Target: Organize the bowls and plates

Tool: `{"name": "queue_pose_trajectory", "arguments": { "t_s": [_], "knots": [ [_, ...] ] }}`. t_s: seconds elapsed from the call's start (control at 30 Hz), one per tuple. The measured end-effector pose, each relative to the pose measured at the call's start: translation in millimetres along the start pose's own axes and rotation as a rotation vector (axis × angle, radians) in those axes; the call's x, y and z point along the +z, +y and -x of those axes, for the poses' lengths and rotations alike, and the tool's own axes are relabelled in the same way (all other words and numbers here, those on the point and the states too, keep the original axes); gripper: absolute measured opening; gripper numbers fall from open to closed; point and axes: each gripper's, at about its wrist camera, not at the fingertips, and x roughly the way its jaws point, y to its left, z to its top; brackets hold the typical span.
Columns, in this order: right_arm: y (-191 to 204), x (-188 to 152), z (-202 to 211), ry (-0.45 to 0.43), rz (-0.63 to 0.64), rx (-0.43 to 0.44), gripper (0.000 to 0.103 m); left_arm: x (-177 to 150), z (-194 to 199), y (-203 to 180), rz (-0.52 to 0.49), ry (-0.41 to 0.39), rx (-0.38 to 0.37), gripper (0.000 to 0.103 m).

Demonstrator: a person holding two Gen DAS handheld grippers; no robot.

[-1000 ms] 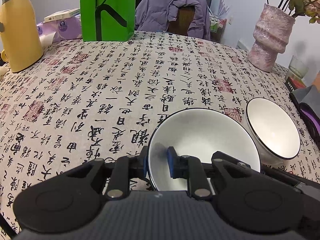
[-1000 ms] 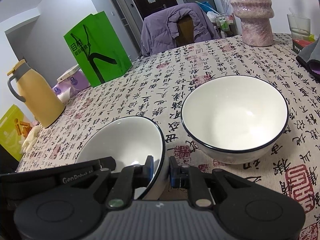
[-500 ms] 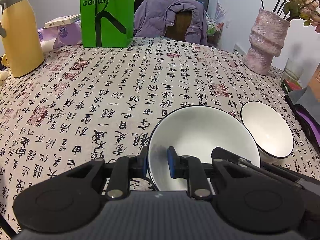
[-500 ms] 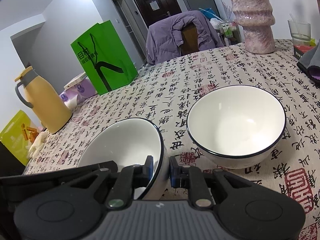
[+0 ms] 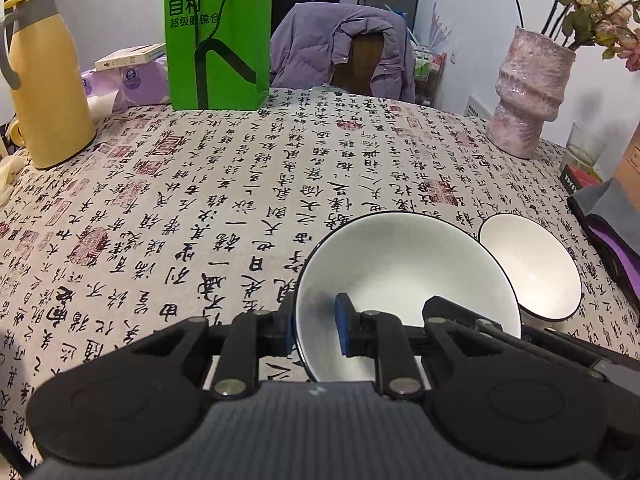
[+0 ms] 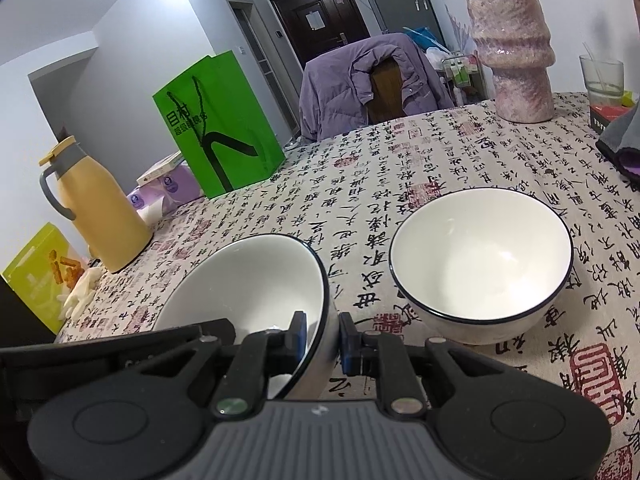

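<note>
A: Left wrist view: which object is gripped?

B: The held bowl [image 5: 404,276], empty; the left gripper [image 5: 316,326] pinches its left rim and the right gripper [image 6: 324,336] its right rim. Against the frames a second ago it sits higher, the tablecloth [image 5: 240,184] receding below.

A: Meaning?

B: Probably a lift, for nesting into the second bowl [image 6: 480,264], also empty, standing on the cloth just beside it. Beyond stand the vase [image 6: 516,48] and green bag [image 5: 218,36].

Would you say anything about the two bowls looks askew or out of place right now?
Yes: the held bowl is tilted, with the left gripper and right gripper clamping opposite sides of its rim. The other bowl sits upright on the table; nothing looks spilled or damaged.
</note>
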Motion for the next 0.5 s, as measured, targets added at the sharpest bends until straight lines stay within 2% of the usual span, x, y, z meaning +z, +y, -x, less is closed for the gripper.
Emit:
{"name": "queue_pose_trajectory", "arguments": {
  "t_s": [0.5],
  "knots": [
    [15, 4, 9, -0.008, 0.016, 0.000, 0.016, 1, 15, 9, 0.010, -0.020, 0.007, 0.019]
  ]
}}
